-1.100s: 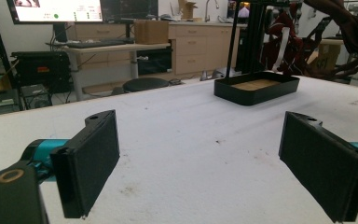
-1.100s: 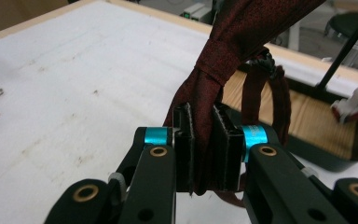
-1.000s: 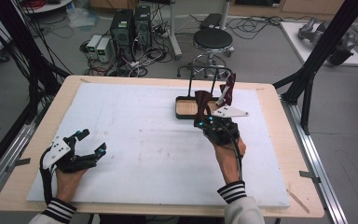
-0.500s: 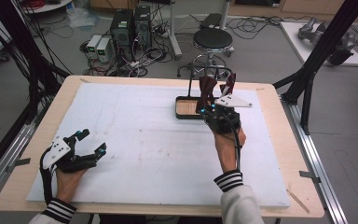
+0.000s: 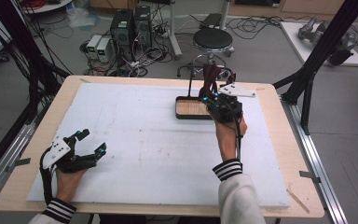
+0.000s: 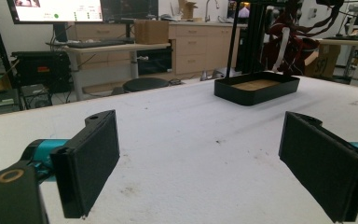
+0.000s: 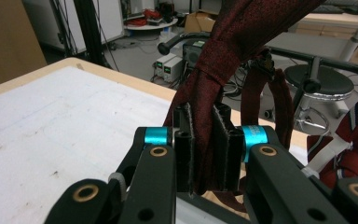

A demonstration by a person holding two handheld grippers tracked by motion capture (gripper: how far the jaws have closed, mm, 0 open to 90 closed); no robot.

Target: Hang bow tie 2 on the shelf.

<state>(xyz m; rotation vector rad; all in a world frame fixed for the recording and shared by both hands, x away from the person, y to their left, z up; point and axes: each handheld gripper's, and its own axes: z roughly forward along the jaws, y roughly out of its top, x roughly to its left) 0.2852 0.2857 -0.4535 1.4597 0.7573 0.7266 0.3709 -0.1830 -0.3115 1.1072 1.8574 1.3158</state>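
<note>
A dark red necktie [image 7: 233, 42] is pinched between the black pads of my right gripper [image 7: 204, 149], which is shut on it just below the knot. In the high view my right gripper [image 5: 213, 93] is raised over the right end of a black tray [image 5: 191, 109] with a wooden floor, the base of a thin black rack. The tie [image 5: 209, 77] hangs there at the rack. Another, striped red tie [image 7: 349, 154] hangs to the right. My left gripper [image 5: 92, 141] rests on the white mat at the near left, open, with nothing between its pads [image 6: 88, 163].
The white mat [image 5: 135, 140] covers most of the wooden table. A stool [image 5: 213, 39] and computer cases [image 5: 130, 25] stand on the floor beyond the far edge. Black frame posts [image 5: 317, 60] rise at the right. The tray [image 6: 256, 86] lies far ahead in the left gripper view.
My right hand has carried the tie up and away from me, towards the rack over the tray. The left hand and its gripper have stayed put.
</note>
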